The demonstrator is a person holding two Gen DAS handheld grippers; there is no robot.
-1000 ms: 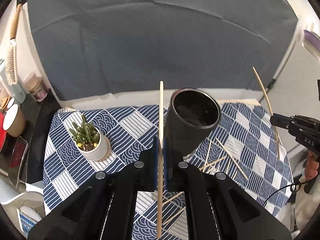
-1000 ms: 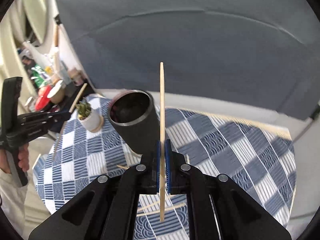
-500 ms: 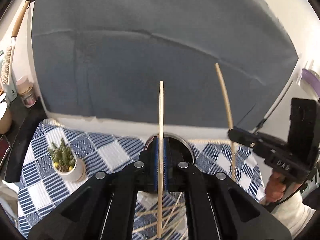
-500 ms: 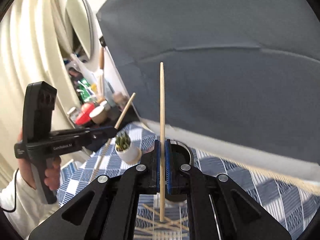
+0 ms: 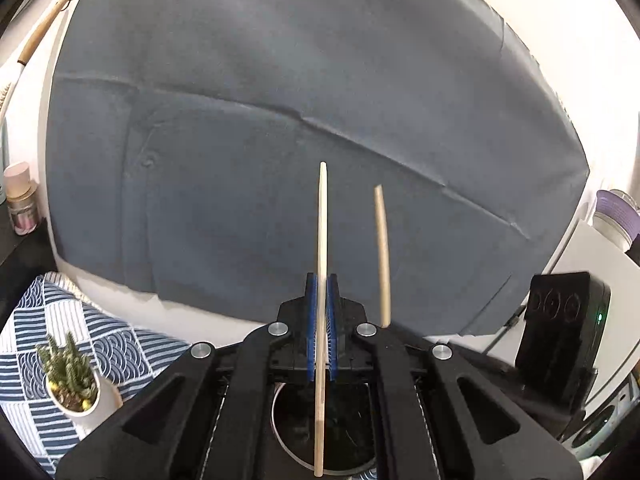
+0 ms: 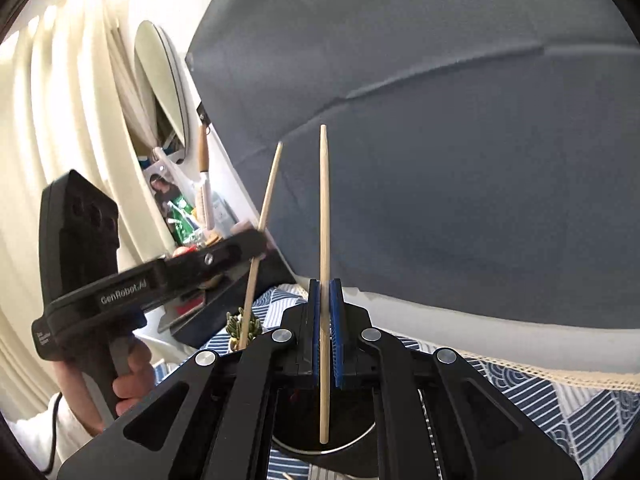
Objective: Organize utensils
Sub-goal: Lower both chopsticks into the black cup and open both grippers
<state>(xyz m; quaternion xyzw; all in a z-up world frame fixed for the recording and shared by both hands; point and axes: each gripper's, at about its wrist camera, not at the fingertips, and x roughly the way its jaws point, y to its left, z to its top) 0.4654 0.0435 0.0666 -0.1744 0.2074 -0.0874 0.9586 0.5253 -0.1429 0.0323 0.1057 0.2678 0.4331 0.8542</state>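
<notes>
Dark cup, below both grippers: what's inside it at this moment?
The dark cup shows a black interior with no sticks visibly resting inside; each gripper's chopstick hangs over its mouth. The bottom is shadowed and partly covered by the grippers.

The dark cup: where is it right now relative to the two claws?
In both wrist views the dark cup sits at the bottom centre, directly under each claw, with the lower ends of the held chopsticks over its open mouth; the potted cactus stands to its left.

Chopstick [image 5: 322,240] upright over black cup [image 5: 296,420]
</notes>
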